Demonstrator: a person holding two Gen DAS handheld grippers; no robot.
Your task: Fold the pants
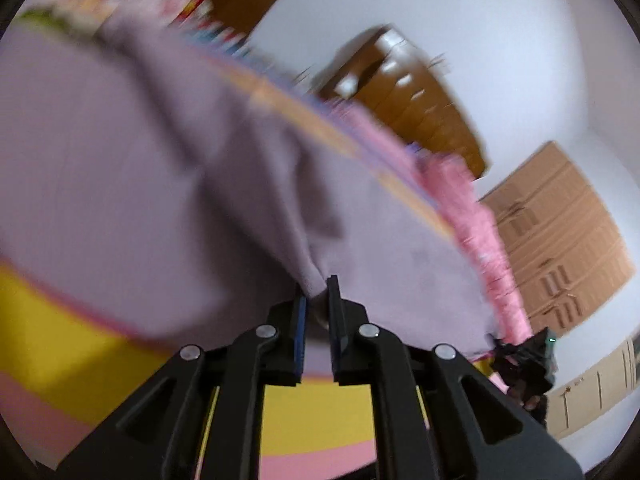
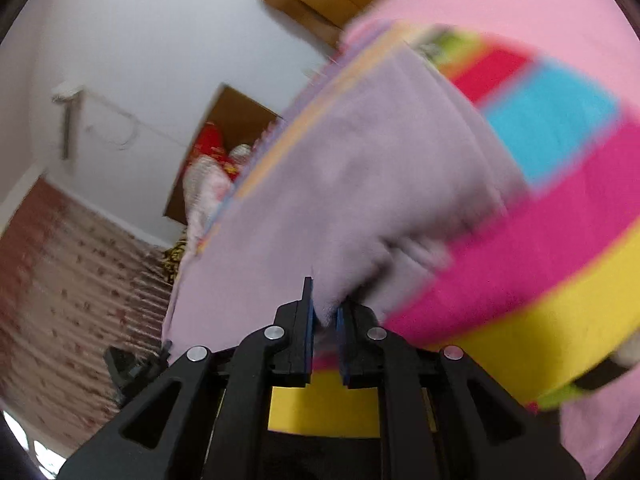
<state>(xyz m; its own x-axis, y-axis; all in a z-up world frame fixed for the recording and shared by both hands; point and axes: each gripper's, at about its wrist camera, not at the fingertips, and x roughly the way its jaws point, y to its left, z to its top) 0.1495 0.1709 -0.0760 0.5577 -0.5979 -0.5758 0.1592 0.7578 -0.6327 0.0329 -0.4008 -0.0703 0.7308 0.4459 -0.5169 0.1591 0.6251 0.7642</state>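
Pants (image 1: 168,168), lilac, stretch ahead of both claws over the striped mat (image 1: 60,344); left claw (image 1: 317,300) and right claw (image 2: 325,312) each pinch a near edge.

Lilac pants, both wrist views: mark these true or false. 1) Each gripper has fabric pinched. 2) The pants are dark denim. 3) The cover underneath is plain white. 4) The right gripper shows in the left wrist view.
1) True: the left gripper and right gripper each clamp a bunch of the soft lilac fleece pants.
2) False: they are pale lilac fleece.
3) False: the striped bed cover has yellow, magenta, blue and red bands.
4) True: it appears at the far right, at the fabric's edge.
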